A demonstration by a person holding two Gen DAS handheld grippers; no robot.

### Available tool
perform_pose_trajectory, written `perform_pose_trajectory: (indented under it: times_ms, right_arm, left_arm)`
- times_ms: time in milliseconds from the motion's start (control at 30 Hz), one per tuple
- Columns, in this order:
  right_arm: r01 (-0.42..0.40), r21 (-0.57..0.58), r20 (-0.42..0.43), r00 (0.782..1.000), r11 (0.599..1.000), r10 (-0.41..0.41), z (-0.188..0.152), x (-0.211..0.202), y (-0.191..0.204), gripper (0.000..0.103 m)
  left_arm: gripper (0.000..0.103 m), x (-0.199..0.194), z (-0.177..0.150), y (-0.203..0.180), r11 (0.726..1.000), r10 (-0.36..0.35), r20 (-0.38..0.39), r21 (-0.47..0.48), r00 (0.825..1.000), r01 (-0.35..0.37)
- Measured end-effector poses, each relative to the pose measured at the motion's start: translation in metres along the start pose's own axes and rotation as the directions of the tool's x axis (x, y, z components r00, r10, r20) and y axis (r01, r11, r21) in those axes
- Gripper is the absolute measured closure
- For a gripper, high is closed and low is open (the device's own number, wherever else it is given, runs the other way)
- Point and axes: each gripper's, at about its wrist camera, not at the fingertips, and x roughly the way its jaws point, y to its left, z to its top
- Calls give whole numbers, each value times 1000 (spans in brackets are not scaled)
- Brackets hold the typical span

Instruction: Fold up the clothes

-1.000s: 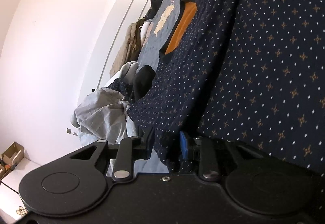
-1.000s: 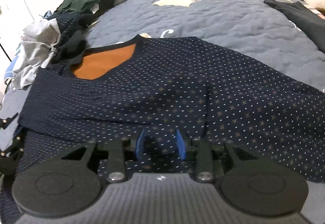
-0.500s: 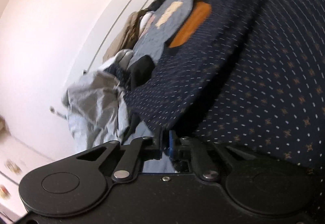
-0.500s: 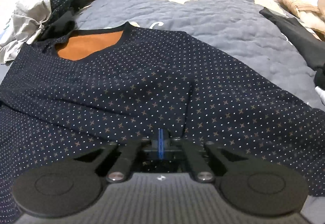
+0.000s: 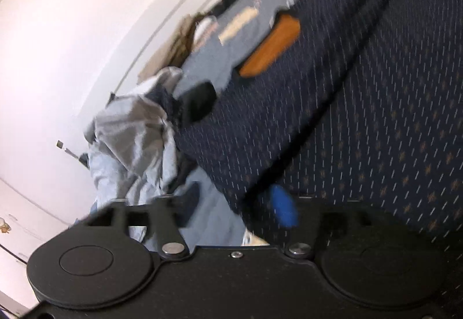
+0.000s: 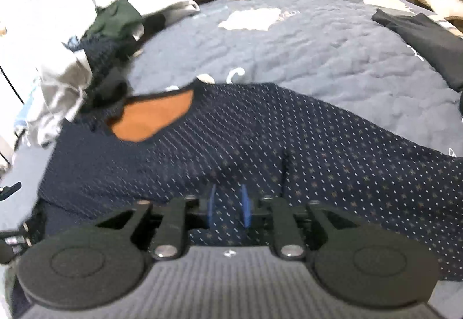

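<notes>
Fingers (image 6: 244,207) of right gripper (image 6: 228,207): blue pads parted by a narrow gap, fabric of navy sweater (image 6: 260,145) visible between them; actual grip cannot be confirmed. Left gripper (image 5: 234,203): spread wide, blue pad (image 5: 282,209) at the sweater's folded edge, opposite finger clear of the fabric, nothing clamped. Sweater position: spread flat on grey quilt (image 6: 318,38), nearest the grippers. Long axis: left to right across the right wrist view, sleeve trailing right. Neckline (image 6: 156,116): toward upper left, pointing at the laundry pile (image 6: 66,73). Appearance: dark navy, small white dots and tan crosses, orange lining inside the neck; motion blur in both views.
</notes>
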Motion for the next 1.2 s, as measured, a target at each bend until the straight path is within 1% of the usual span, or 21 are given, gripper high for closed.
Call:
perform_pose_trajectory:
  times_ms: [33, 67, 133, 200, 267, 333, 367, 400, 467, 533, 633, 667, 800, 867, 1000, 1033, 1067, 1133, 1200]
  right_arm:
    - [-10, 0, 8, 1000, 1000, 10, 0, -2, 2, 71]
    - [-21, 0, 16, 1000, 1000, 21, 1, -4, 3, 69]
    - [-42, 1, 33, 999, 999, 42, 2, -7, 6, 65]
    - [-63, 0, 49, 997, 998, 63, 3, -11, 10, 61]
    - [-84, 0, 65, 994, 996, 84, 3, -14, 13, 60]
    - [-105, -1, 81, 991, 995, 104, 4, -18, 16, 58]
    - [-113, -2, 87, 990, 994, 113, 5, -19, 17, 58]
    - [-115, -3, 86, 990, 993, 115, 5, -19, 19, 57]
    - [-119, -3, 87, 989, 993, 119, 4, -20, 21, 57]
    - [-120, -2, 91, 989, 993, 120, 4, -23, 22, 56]
    - [-110, 24, 106, 989, 994, 107, 1, -28, 20, 56]
    - [-100, 44, 114, 989, 994, 95, 0, -31, 17, 56]
    - [-52, 146, 145, 989, 988, 31, -14, -44, -3, 56]
    - [-19, 176, 157, 988, 984, -9, -21, -54, -15, 56]
    - [51, 227, 181, 979, 973, -93, -38, -79, -40, 56]
    - [76, 239, 186, 975, 968, -123, -43, -87, -47, 56]
    - [102, 251, 191, 970, 963, -153, -48, -94, -53, 56]
    - [159, 271, 209, 953, 949, -219, -56, -110, -65, 56]
    - [239, 277, 227, 925, 931, -305, -65, -127, -75, 56]
  left_arm:
    - [39, -2, 3, 5, 999, -15, 9, -45, 1000, 16]
    - [39, -3, 6, 10, 995, -32, 17, -96, 999, 34]
    - [39, -5, 11, 21, 975, -70, 22, -208, 997, 74]
    - [39, -8, 16, 33, 941, -108, 30, -318, 994, 112]
    - [39, -10, 18, 44, 894, -146, 44, -422, 988, 151]
    - [38, -14, 19, 56, 835, -184, 61, -517, 981, 189]
    - [38, -16, 18, 61, 800, -201, 72, -564, 977, 207]
    - [38, -17, 17, 66, 757, -220, 90, -612, 971, 228]
    - [35, -21, 16, 73, 690, -245, 115, -677, 963, 257]
    - [34, -25, 15, 76, 625, -251, 137, -733, 958, 269]
    - [32, -32, 12, 79, 517, -255, 171, -807, 952, 284]
    - [31, -34, 13, 76, 497, -260, 180, -817, 949, 292]
    - [29, -44, 18, 62, 430, -282, 216, -842, 935, 325]
    - [28, -49, 21, 55, 396, -291, 235, -853, 927, 340]
    - [28, -60, 26, 41, 325, -309, 272, -870, 911, 370]
    - [28, -61, 29, 36, 312, -318, 285, -869, 904, 384]
    - [28, -62, 34, 32, 300, -337, 306, -861, 890, 410]
    - [28, -63, 44, 22, 274, -378, 351, -842, 857, 465]
    - [28, -64, 54, 13, 244, -416, 394, -820, 819, 518]
